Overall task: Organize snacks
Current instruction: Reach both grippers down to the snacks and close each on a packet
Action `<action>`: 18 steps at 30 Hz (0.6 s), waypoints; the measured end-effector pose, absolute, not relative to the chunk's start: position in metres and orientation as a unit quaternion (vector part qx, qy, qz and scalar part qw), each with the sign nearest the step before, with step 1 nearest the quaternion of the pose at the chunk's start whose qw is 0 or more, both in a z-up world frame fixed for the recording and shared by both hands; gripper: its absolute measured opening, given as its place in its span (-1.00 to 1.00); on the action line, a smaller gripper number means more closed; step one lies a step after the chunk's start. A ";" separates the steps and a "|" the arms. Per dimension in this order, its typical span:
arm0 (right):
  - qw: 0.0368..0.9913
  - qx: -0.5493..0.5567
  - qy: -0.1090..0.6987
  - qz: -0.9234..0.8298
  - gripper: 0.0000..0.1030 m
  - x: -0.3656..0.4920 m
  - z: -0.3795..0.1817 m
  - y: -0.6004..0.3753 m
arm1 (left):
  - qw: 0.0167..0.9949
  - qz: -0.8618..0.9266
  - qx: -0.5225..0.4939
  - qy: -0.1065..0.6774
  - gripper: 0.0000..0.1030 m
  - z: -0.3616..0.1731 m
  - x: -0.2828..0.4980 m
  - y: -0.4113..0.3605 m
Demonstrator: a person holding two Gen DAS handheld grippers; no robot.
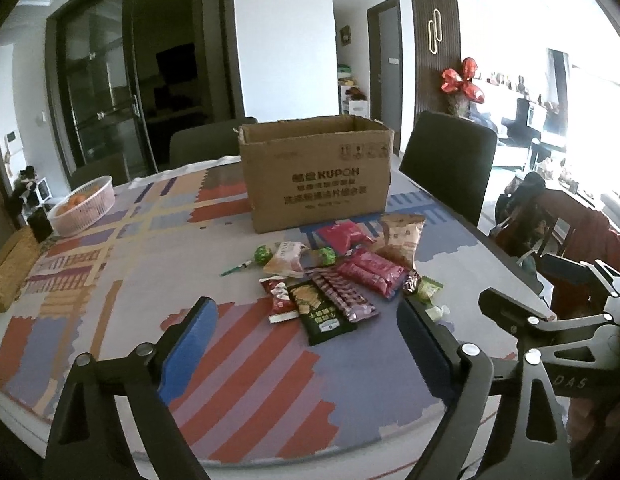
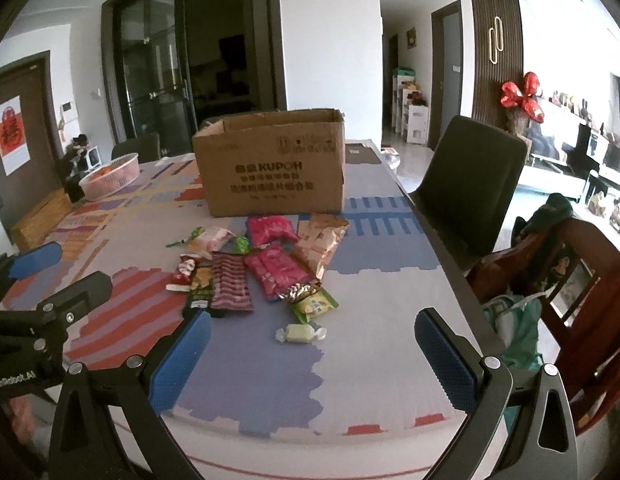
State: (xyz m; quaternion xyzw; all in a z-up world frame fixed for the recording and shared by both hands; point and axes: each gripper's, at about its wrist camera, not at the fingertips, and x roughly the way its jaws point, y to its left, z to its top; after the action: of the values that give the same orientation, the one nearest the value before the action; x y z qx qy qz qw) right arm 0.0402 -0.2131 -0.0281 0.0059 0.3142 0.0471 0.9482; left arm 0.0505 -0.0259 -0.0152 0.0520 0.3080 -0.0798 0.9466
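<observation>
Cardboard box (image 2: 269, 164) stands open-topped at the far side of the worktop (image 2: 370, 280), the snack pile (image 2: 261, 268) just before it; we judge the pale wrapped candy (image 2: 301, 333) nearest our right gripper (image 2: 312, 350), lying crosswise ahead. Both right and left gripper (image 1: 305, 336) hold jaws wide, empty

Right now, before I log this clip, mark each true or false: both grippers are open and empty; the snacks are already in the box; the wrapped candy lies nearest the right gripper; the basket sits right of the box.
1. Both the left gripper and the right gripper are open and empty. True.
2. The snacks are in the cardboard box. False: they lie on the table in front of it.
3. The wrapped candy lies nearest the right gripper. True.
4. The basket sits right of the box. False: it is far left.
</observation>
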 end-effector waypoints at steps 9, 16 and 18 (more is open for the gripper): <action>0.940 0.009 0.339 0.050 0.91 0.070 -0.044 -0.217 | 0.936 -0.089 0.042 0.339 0.49 -0.034 0.084 -0.028; 0.932 0.015 0.360 0.044 0.76 0.092 -0.059 -0.214 | 0.931 -0.081 0.039 0.354 0.25 -0.050 0.106 -0.020; 0.929 0.014 0.368 0.041 0.70 0.098 -0.065 -0.213 | 0.930 -0.077 0.039 0.357 0.20 -0.055 0.111 -0.018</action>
State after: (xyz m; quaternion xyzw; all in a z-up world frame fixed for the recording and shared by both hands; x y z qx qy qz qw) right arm 0.0975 -0.2129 -0.0645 0.0140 0.3682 0.0413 0.9287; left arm 0.1114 -0.0177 -0.0548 0.0390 0.3570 -0.0774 0.9301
